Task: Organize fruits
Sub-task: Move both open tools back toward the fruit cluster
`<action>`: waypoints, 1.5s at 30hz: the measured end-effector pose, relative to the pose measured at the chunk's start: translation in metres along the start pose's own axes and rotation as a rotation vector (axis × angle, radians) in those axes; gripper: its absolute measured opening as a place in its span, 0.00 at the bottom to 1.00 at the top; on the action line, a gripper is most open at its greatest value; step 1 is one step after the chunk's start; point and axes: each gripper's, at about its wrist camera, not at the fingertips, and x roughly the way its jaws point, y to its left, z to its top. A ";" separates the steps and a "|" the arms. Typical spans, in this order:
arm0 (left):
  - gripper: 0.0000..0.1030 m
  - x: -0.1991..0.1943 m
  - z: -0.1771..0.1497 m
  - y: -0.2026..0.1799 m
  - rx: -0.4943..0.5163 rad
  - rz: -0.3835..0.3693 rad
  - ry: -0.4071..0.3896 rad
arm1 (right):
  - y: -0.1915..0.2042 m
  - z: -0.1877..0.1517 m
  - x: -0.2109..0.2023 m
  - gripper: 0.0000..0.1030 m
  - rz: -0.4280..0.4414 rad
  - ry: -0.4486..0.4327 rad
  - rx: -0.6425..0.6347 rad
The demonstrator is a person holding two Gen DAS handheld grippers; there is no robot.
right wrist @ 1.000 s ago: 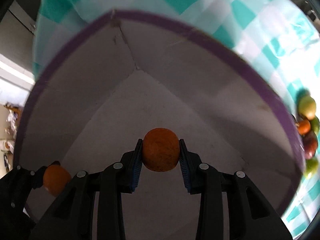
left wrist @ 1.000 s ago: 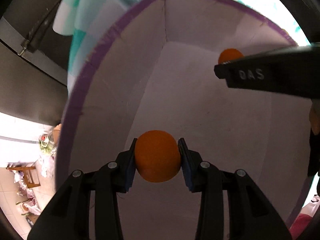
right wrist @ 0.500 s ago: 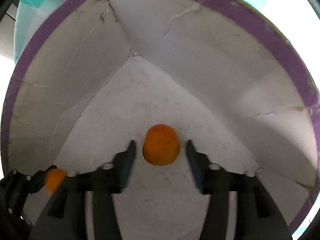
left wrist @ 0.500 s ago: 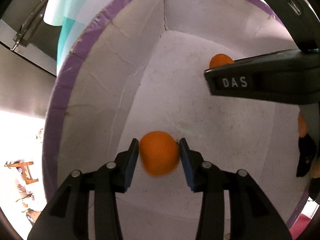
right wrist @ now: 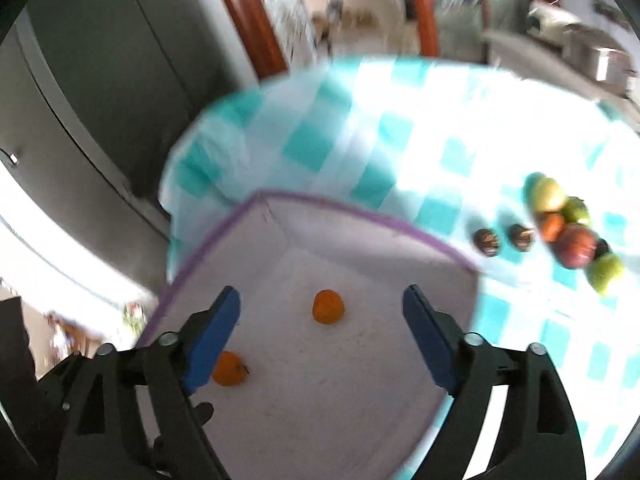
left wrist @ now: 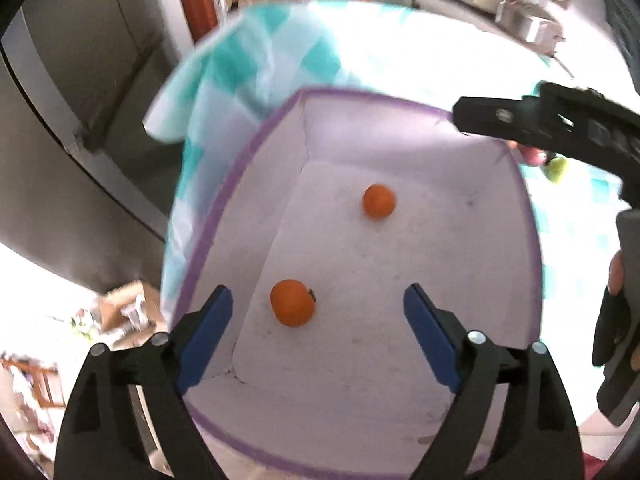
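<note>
Blur smears both views, worst in the right wrist camera, where the room behind the worktop (right wrist: 460,128) dissolves into streaks and only a wooden door frame (right wrist: 244,24) can be made out. Two oranges lie loose on the floor of a white box with a purple rim (left wrist: 208,216), well apart from each other. The nearer orange (left wrist: 292,303) sits close to the box's left wall; the farther orange (left wrist: 379,201) lies nearer the back corner.

The left gripper (left wrist: 318,334) is spread wide and holds nothing, the nearer orange lying below and between its blue pads. The right gripper (right wrist: 321,334) is equally wide and empty. In its view the left finger cuts off part of one orange (right wrist: 229,369), while the other (right wrist: 328,307) lies in full sight.

From the left wrist camera the right gripper's black body (left wrist: 560,128) crosses the upper right and hides most of the fruit pile beyond the box. The right wrist camera shows that pile (right wrist: 568,232) on the teal checked cloth: yellow, green, red and dark pieces bunched together, too blurred to name.
</note>
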 end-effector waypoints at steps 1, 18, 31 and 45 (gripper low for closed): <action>0.86 -0.006 -0.006 -0.006 0.007 -0.002 -0.016 | -0.001 -0.012 -0.018 0.82 -0.008 -0.035 0.012; 0.92 -0.080 -0.048 -0.129 0.098 -0.001 -0.150 | -0.096 -0.088 -0.142 0.85 -0.067 -0.196 0.090; 0.98 -0.092 -0.077 -0.295 0.064 0.011 -0.166 | -0.243 -0.133 -0.214 0.85 -0.080 -0.192 0.051; 0.98 -0.005 -0.065 -0.361 0.111 -0.088 -0.053 | -0.348 -0.185 -0.152 0.85 -0.143 -0.001 0.221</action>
